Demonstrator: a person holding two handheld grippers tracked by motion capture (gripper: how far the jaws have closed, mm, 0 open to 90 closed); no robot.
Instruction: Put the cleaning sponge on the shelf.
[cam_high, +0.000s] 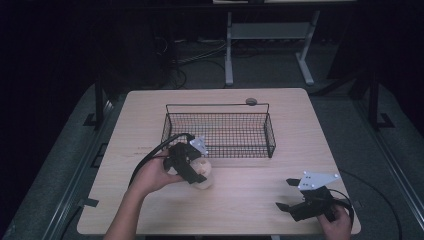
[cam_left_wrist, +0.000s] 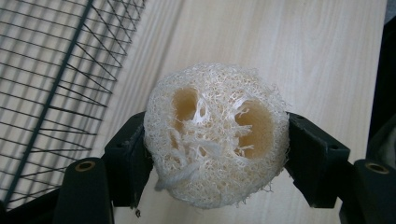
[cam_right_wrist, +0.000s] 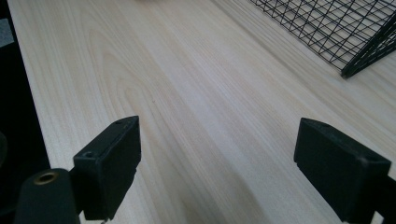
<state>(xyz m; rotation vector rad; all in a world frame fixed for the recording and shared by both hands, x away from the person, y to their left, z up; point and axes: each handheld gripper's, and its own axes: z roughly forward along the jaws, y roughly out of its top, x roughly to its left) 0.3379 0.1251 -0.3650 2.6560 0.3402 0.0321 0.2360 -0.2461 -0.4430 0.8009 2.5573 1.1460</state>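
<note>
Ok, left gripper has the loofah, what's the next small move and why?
Probably lift it and carry it over the near wall of the wire basket. The left gripper is shut on the loofah, which sits just outside the basket; the right gripper is open over bare table.

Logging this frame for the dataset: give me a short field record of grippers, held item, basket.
left gripper: shut on loofah sponge
loofah sponge: cream, fibrous, held between both jaws, beside the basket
right gripper: open, nothing between jaws, above bare table near the front right corner
wire basket: black mesh, mid-table, nothing visible inside
table: light wood
</note>
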